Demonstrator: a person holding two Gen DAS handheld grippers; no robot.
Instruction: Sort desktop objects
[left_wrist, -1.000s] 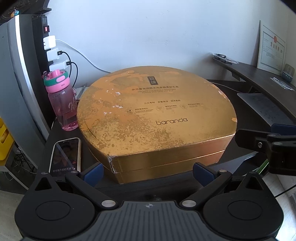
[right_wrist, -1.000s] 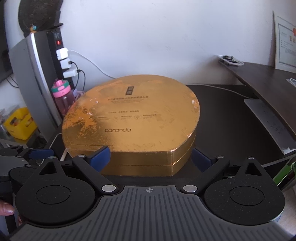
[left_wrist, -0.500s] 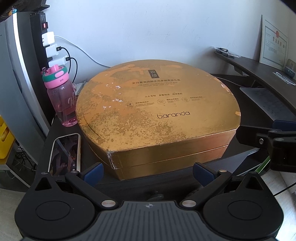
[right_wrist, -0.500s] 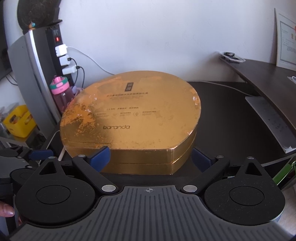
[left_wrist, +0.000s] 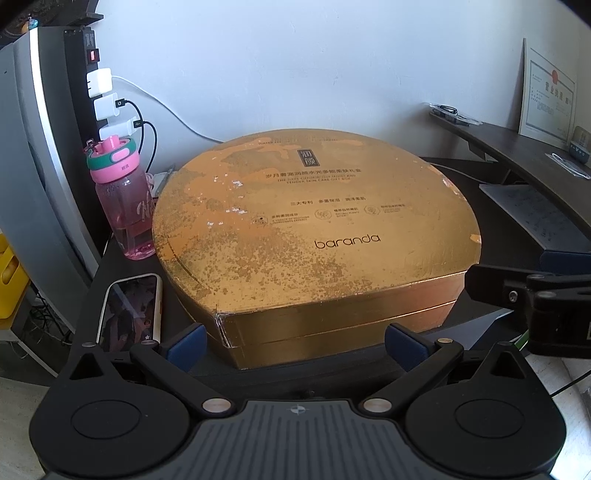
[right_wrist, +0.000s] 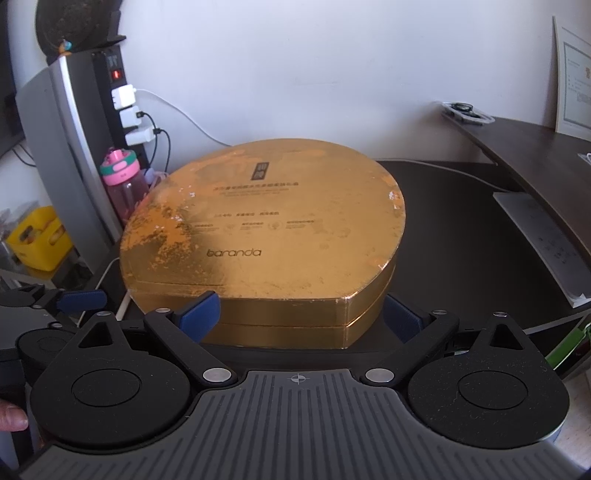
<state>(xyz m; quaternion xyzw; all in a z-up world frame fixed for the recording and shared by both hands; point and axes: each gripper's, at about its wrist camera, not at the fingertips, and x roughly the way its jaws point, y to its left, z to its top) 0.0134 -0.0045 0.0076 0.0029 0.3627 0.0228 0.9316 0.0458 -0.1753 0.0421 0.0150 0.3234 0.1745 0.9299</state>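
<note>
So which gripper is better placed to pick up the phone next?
Left. The phone lies just beyond the left gripper, beside the gold box; the right gripper faces the box, open.

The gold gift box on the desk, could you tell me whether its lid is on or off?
On. The gold gift box is shut: its lid sits flush all round, leaving only a thin seam along the front wall.

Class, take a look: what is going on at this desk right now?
A person holds two grippers, both open, at the near edge of a large gold cardboard gift box on a dark desk. The left gripper and right gripper grip nothing yet. A pink water bottle and a smartphone sit left of the box.
</note>
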